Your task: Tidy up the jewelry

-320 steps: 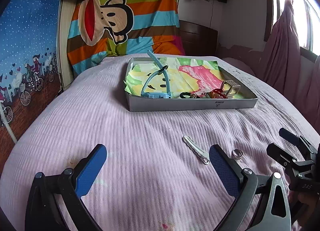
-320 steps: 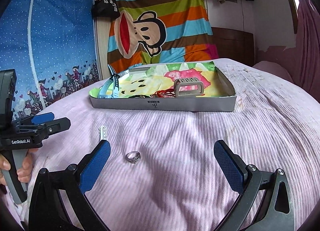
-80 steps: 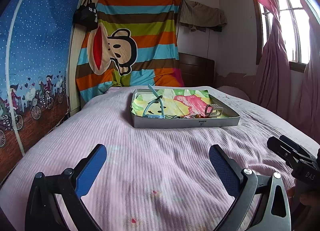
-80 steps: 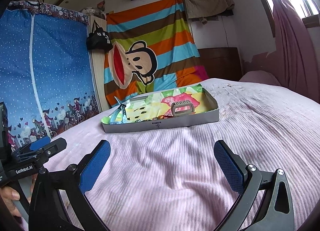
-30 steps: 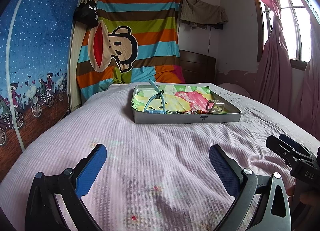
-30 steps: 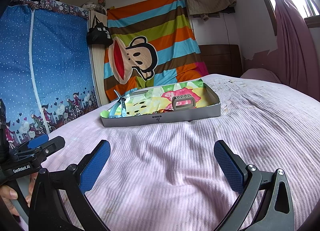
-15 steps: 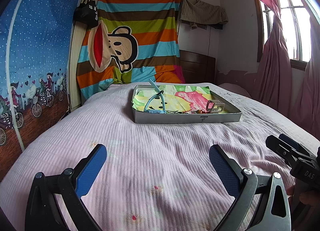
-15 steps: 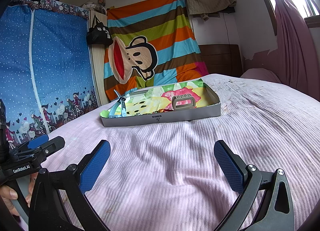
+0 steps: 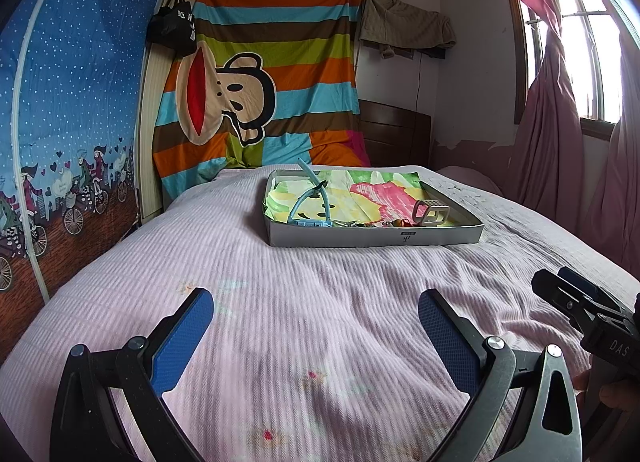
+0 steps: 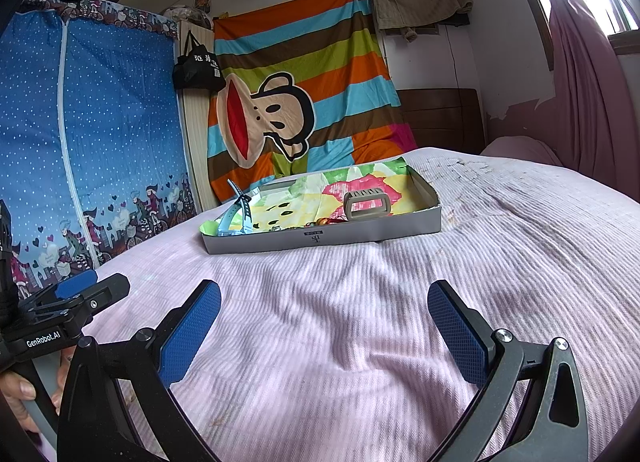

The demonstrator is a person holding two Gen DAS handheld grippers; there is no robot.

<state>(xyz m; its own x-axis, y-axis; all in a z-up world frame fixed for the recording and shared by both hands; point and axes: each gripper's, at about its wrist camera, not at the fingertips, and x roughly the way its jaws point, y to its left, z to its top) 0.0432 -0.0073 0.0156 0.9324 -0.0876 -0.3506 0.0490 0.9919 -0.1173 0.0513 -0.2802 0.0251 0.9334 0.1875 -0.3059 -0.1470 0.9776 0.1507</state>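
A shallow grey tray [image 9: 376,239] [image 10: 328,239] lined with bright printed paper sits far up the pink bedspread. Inside it lie a light blue watch strap [image 9: 311,206] [image 10: 239,214], a beige hair claw [image 9: 430,213] [image 10: 367,203] and small red and dark pieces [image 9: 394,223] [image 10: 330,222] by the front wall. My left gripper [image 9: 316,332] hovers open over bare bedspread, well short of the tray, with nothing between its fingers. My right gripper [image 10: 324,326] is open and empty too, held low over the bed. Each gripper shows at the edge of the other's view.
A striped cartoon monkey cloth [image 9: 256,102] hangs behind the bed beside a blue dotted wardrobe cover [image 9: 68,110]. Pink curtains [image 9: 560,150] and a window are on the right. A pillow [image 10: 520,150] lies at the head. A hand [image 10: 20,394] grips the left tool's handle.
Since 10.7 s ago both grippers have pulled back from the tray, and the hair clip and ring lying on the bedspread are out of view. Over the last second almost nothing has moved.
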